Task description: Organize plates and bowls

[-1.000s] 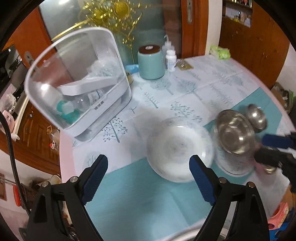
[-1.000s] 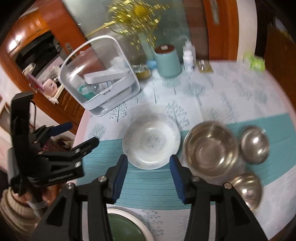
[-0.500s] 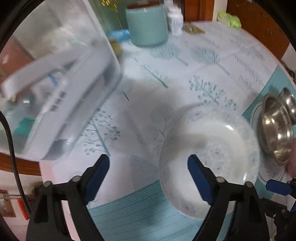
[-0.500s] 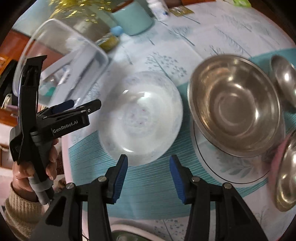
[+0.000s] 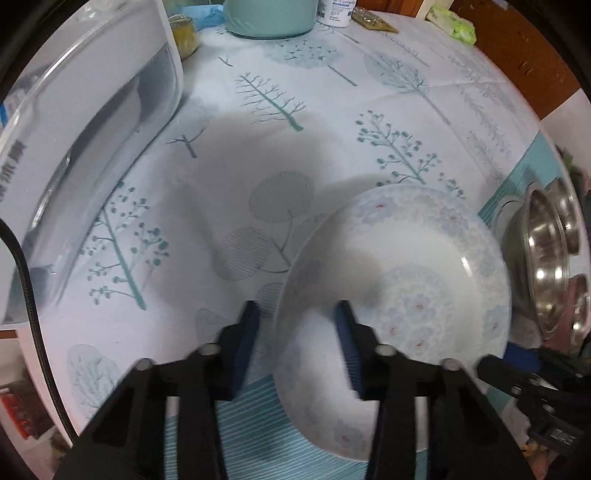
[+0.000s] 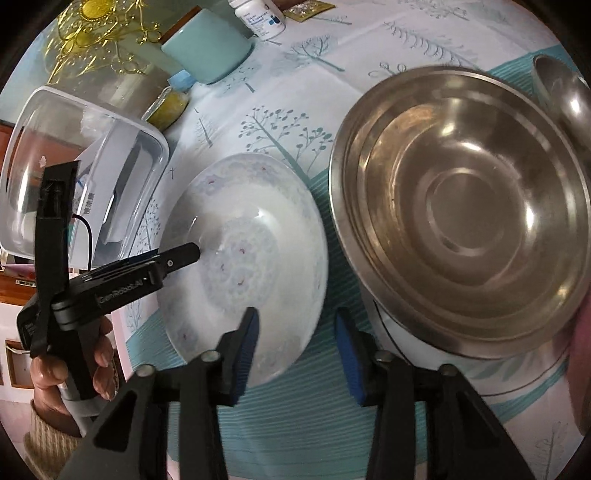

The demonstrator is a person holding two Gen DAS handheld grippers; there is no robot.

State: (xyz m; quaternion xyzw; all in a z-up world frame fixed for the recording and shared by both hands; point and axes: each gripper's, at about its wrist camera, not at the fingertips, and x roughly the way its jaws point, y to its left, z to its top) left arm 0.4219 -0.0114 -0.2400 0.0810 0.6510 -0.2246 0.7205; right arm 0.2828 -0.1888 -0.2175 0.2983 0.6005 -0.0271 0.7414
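Observation:
A white bowl with a pale floral pattern [image 6: 255, 236] sits on the tablecloth. My left gripper [image 5: 297, 332] points down over the bowl's left rim [image 5: 284, 325]. One finger is outside the rim and one inside; the jaws are closing and the pads do not touch it. My right gripper [image 6: 297, 332] straddles the bowl's near right rim, also closing, with gaps on both sides. The left gripper [image 6: 181, 256] shows in the right wrist view, its tip inside the bowl. A large steel bowl [image 6: 458, 206] rests on a white plate [image 6: 424, 354].
A clear plastic container [image 6: 74, 155] stands left of the bowl. A teal canister [image 6: 207, 48], a pill bottle [image 6: 262, 14] and a small jar [image 6: 166, 107] are at the back. A small steel bowl [image 6: 561, 85] is far right. A hand [image 6: 74, 369] holds the left gripper.
Both grippers have come down close over the white bowl. Their jaws have narrowed, the left one greatly, and each now has a part of the bowl's rim between its fingers.

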